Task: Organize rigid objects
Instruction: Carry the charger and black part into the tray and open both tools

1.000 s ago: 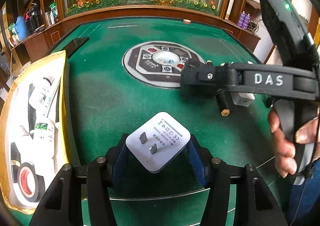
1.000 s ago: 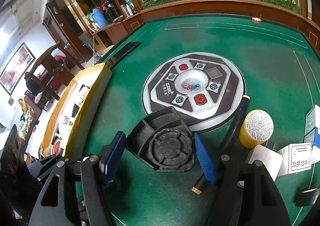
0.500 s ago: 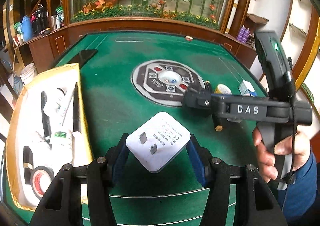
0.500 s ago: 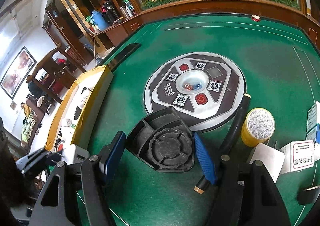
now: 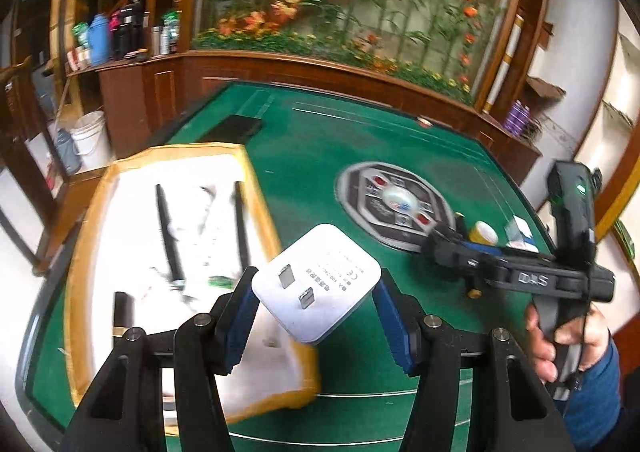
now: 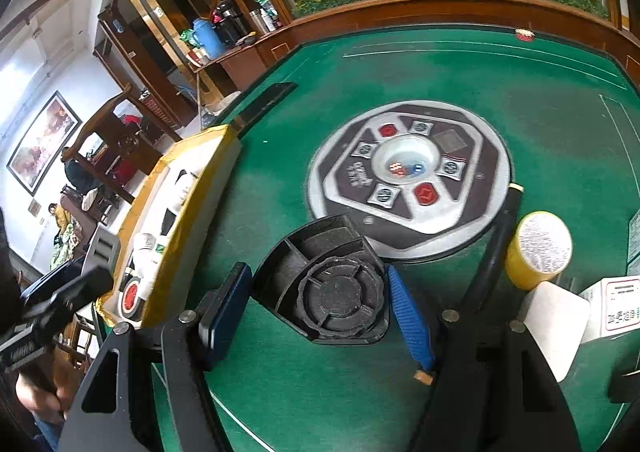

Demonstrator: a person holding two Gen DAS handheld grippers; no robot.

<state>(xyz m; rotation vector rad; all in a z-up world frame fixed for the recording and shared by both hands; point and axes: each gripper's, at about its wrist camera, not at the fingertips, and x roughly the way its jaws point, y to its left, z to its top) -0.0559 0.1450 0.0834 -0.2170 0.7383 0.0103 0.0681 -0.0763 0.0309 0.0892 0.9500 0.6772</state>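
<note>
Clamping half-wide — left fingers (image 5: 316,312) on white plug (image 5: 316,298), right fingers (image 6: 320,312) on black base (image 6: 328,288).

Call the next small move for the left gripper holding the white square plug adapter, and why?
Probably carry it a little further over the yellow-rimmed white tray, then lower and open. The left gripper is shut on the white square plug adapter, which hangs over the tray's near edge, not yet over its middle, where black sticks and white bottles already lie.
</note>
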